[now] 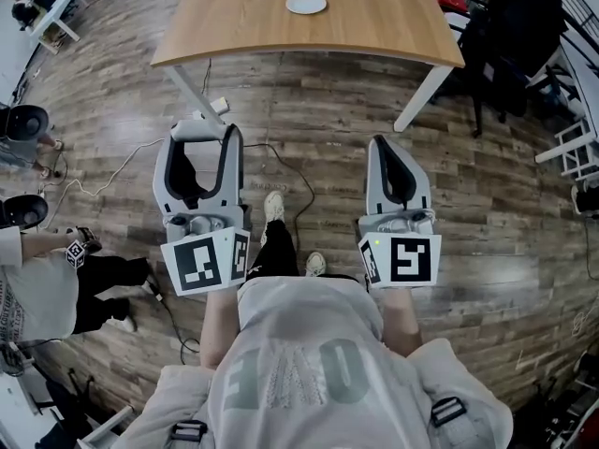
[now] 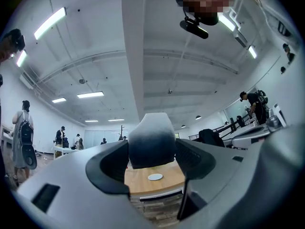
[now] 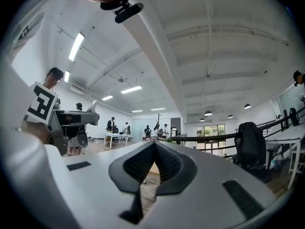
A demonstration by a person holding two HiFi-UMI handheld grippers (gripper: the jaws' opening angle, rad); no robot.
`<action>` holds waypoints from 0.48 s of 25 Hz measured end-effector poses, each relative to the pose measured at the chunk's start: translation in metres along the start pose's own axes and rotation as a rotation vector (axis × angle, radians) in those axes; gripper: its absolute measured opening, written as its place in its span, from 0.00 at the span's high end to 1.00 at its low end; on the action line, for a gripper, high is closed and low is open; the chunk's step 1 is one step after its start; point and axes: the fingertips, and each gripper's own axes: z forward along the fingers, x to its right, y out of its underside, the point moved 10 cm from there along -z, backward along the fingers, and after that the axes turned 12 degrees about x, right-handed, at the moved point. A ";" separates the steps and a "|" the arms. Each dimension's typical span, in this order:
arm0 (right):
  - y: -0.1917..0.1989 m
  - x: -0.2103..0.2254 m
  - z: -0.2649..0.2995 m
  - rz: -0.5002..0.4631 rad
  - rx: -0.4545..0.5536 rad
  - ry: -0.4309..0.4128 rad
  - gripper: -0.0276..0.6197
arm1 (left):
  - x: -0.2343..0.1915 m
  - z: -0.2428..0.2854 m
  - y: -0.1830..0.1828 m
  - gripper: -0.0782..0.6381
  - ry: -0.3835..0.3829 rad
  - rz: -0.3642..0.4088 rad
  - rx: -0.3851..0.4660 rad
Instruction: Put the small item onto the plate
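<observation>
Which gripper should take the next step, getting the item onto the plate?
Left. The left gripper looks clamped on the grey item, and the plate shows straight ahead past its jaws. The right gripper is shut with nothing in it.

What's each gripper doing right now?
Left gripper: closed on a grey item.
Right gripper: closed, empty.

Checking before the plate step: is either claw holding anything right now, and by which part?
The left claw grips a small gray block by its two opposite sides. The right claw is shut and empty.
</observation>
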 end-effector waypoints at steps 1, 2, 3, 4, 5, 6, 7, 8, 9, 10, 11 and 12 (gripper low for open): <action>0.001 0.002 0.001 -0.005 -0.001 0.004 0.93 | 0.001 0.004 0.002 0.47 0.006 0.000 0.006; 0.004 0.004 0.002 -0.010 -0.003 0.011 0.93 | 0.003 0.007 0.005 0.47 0.013 -0.003 0.011; 0.007 0.006 0.003 -0.012 -0.006 0.020 0.93 | 0.004 0.011 0.010 0.47 0.019 -0.008 0.016; 0.011 0.008 0.004 -0.010 -0.009 0.029 0.93 | 0.004 0.014 0.014 0.47 0.024 -0.014 0.020; 0.016 0.010 0.006 -0.006 -0.012 0.037 0.93 | 0.005 0.018 0.019 0.47 0.029 -0.020 0.023; 0.020 0.012 0.010 -0.003 -0.015 0.044 0.93 | 0.005 0.023 0.024 0.47 0.034 -0.025 0.027; 0.024 0.015 0.015 -0.004 -0.019 0.049 0.93 | 0.005 0.030 0.030 0.47 0.041 -0.028 0.030; 0.028 0.018 0.022 -0.008 -0.022 0.053 0.93 | 0.005 0.038 0.036 0.47 0.049 -0.031 0.033; 0.033 0.021 0.031 -0.012 -0.027 0.056 0.93 | 0.004 0.049 0.043 0.47 0.057 -0.035 0.035; 0.038 0.023 0.042 -0.014 -0.031 0.058 0.93 | 0.001 0.060 0.050 0.47 0.063 -0.040 0.037; 0.042 0.026 0.055 -0.014 -0.034 0.059 0.93 | -0.002 0.072 0.057 0.47 0.066 -0.047 0.039; 0.046 0.028 0.070 -0.013 -0.036 0.060 0.93 | -0.005 0.085 0.063 0.47 0.069 -0.055 0.042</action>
